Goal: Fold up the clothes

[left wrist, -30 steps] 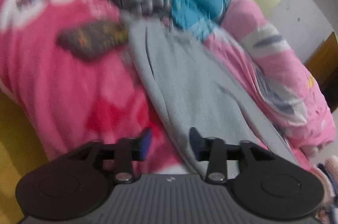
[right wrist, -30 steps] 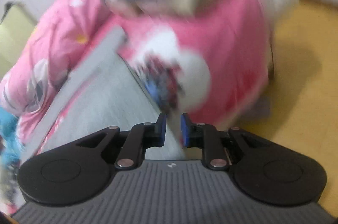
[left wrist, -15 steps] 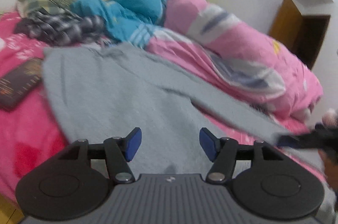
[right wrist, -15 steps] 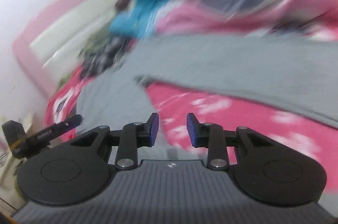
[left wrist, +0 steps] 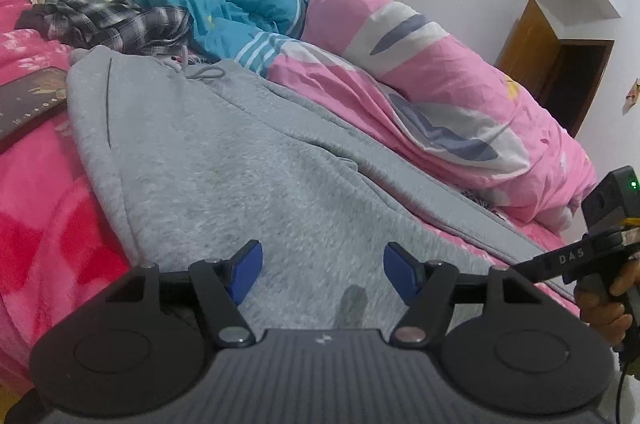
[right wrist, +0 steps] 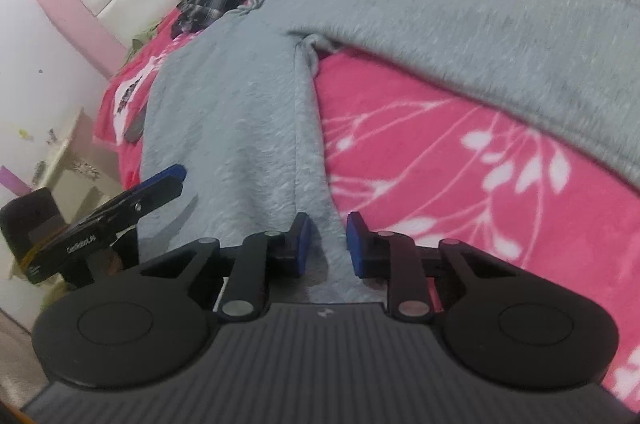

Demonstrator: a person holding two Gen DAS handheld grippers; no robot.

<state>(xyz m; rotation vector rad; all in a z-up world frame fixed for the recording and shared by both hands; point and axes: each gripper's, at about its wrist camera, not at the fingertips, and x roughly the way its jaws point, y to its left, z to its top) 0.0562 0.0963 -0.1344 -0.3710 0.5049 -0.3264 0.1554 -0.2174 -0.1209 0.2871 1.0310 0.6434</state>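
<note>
Grey fleece sweatpants (left wrist: 224,160) lie spread flat on the pink floral blanket (right wrist: 460,160) of the bed, waistband and drawstring toward the headboard, the two legs parted in a V that runs down to the bed's near edge. One leg runs straight toward the right gripper; the other slants off along the rolled pink quilt (left wrist: 440,84) at the bed's far side.

Both tools hover low at that near edge. The left gripper (left wrist: 322,270) has its jaws spread wide over the outer part of the near leg, nothing between them. The right gripper (right wrist: 327,244) has its jaws parted more narrowly, straddling the inner edge of that same leg where grey meets pink; the fabric sits in the gap but the pads do not appear to press it.

By my reading the trousers are laid out unfolded and the step in hand is taking hold of a leg. Closing on the cloth would need both pads brought down onto the fleece edge, so the leg could be carried across onto its twin.

A plaid garment (left wrist: 120,20) and a dark book (left wrist: 28,100) lie beyond, near the waistband.
</note>
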